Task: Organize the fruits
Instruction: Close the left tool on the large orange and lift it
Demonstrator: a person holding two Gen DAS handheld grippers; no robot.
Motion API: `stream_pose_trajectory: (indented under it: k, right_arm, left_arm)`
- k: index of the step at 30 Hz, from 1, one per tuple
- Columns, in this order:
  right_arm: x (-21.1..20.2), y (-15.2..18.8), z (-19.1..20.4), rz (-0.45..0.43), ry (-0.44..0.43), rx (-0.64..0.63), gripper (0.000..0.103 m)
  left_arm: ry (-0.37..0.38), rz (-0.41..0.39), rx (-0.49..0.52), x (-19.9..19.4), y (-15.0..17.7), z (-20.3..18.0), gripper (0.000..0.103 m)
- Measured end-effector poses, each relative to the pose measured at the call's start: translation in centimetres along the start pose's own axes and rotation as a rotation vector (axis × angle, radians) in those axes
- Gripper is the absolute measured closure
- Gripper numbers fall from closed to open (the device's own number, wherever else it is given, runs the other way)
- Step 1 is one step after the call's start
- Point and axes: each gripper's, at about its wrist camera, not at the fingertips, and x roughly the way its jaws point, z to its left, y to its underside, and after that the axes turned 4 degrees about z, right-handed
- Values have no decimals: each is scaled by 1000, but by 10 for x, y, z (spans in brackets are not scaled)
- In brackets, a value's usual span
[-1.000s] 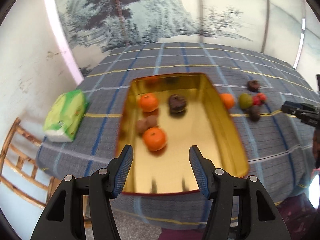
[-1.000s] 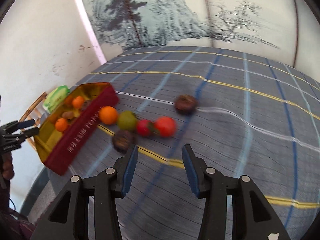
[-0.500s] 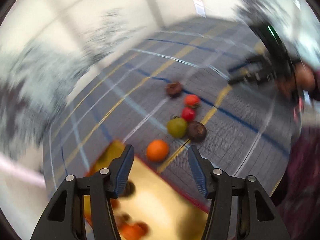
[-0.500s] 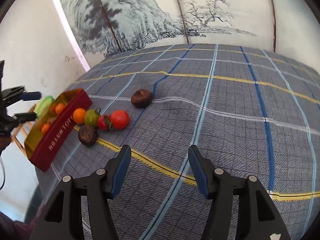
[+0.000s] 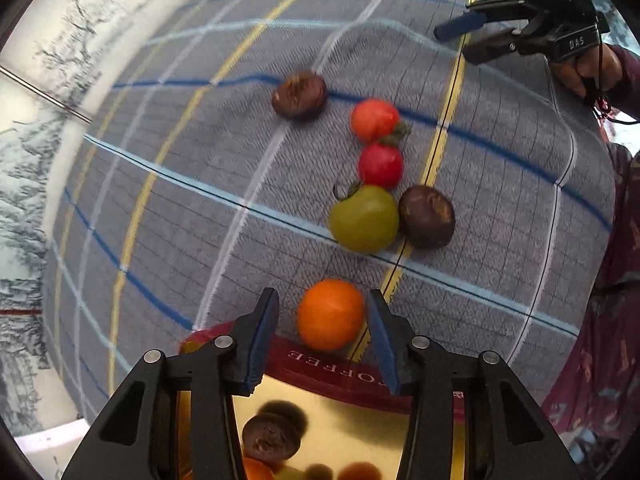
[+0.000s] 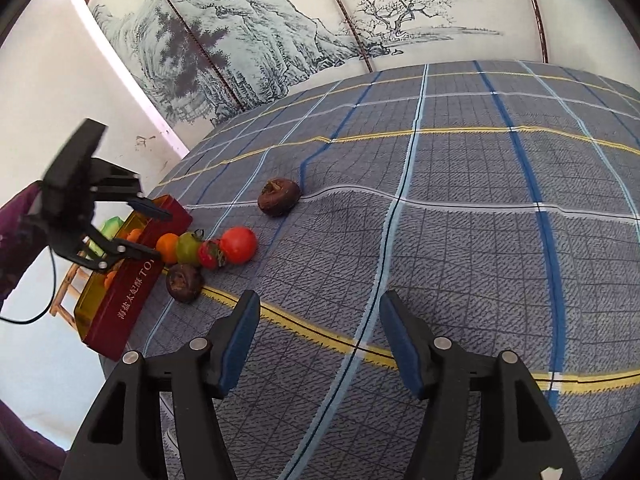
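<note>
An orange (image 5: 330, 314) lies on the checked cloth against the red wall of the gold-lined tin (image 5: 332, 364). My left gripper (image 5: 322, 294) points steeply down over it, jaws closing, the orange between them with a small gap at the left pad. Beyond lie a green tomato (image 5: 364, 218), two red tomatoes (image 5: 380, 164) and two dark brown fruits (image 5: 426, 216). My right gripper (image 6: 320, 298) hovers over bare cloth well right of the fruit row (image 6: 236, 244), jaws opening, with nothing between them. The right wrist view shows the left gripper (image 6: 162, 236) at the orange (image 6: 167, 248).
Inside the tin (image 6: 132, 292) are a dark fruit (image 5: 270, 436) and more oranges. A green packet (image 6: 108, 226) and a wooden chair (image 6: 68, 280) stand past the tin at the table's left edge. A painted screen backs the table. A patterned sleeve (image 5: 600, 320) is at right.
My left gripper swung from over the tin to the orange beside it, rolled, and its jaws narrowed. My right gripper drew away from the fruit row and its jaws widened.
</note>
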Motion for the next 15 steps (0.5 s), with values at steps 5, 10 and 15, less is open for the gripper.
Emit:
stream_pose_trajectory:
  k: [5, 10, 15]
  right_arm:
    - [3, -1, -1, 14, -4, 4, 42]
    - [3, 0, -1, 16, -11, 7, 40]
    - [3, -1, -2, 14, -11, 9, 40]
  left_arm:
    - [73, 34, 23, 18, 1, 6, 66]
    - [83, 13, -73, 19, 1, 10, 66]
    - [47, -71, -235, 7, 16, -12, 66]
